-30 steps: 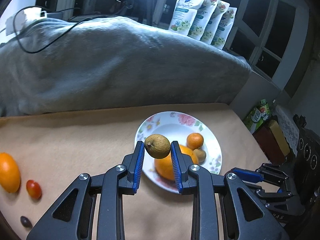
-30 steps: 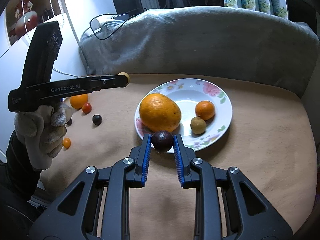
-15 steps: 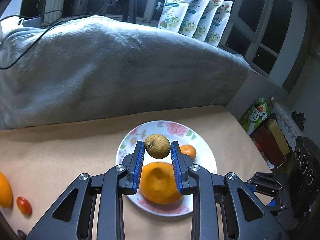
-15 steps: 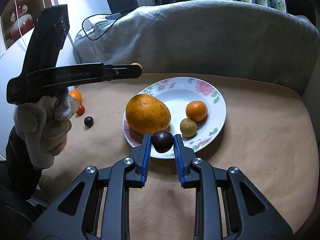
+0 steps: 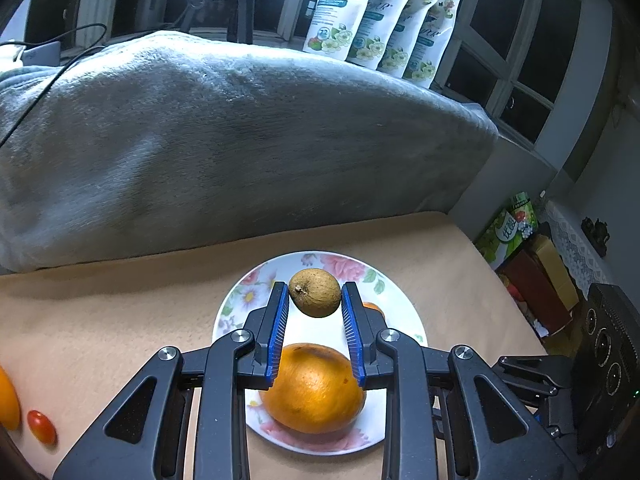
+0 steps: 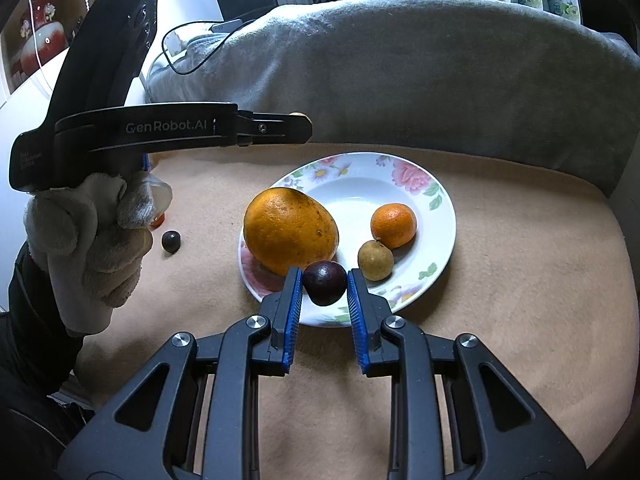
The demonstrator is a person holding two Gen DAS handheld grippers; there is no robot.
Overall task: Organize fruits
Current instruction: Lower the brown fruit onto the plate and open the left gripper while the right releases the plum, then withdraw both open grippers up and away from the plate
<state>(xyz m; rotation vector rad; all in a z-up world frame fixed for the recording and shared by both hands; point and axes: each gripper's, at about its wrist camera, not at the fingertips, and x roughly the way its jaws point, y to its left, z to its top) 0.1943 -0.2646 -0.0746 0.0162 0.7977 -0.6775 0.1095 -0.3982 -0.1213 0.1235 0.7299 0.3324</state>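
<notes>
The plate (image 6: 442,196) already carries 3 fruits. The left hand-held gripper (image 5: 315,300) clenches a brown fruit (image 5: 315,293) above the plate; the right hand-held gripper (image 6: 325,286) clenches a dark fruit (image 6: 325,283) over the plate's near rim. Better lower each into the bare white middle before releasing.

Plate (image 6: 442,216): one, floral rim.
Fruit on plate: three. One large orange (image 6: 290,230), one small orange (image 6: 394,220), one brown fruit (image 6: 375,260).
Fruit in grippers: two. One brown fruit (image 5: 315,293) in left gripper (image 5: 314,312); one dark fruit (image 6: 324,282) in right gripper (image 6: 323,294).
Fruit loose on cloth: one orange fruit (image 5: 7,400) at frame edge, one red tomato (image 5: 41,427), one dark fruit (image 6: 171,241).
Grippers: two.
Gloved hand (image 6: 86,236): one.
Pouches (image 5: 380,16) behind blanket (image 5: 224,136): four.
</notes>
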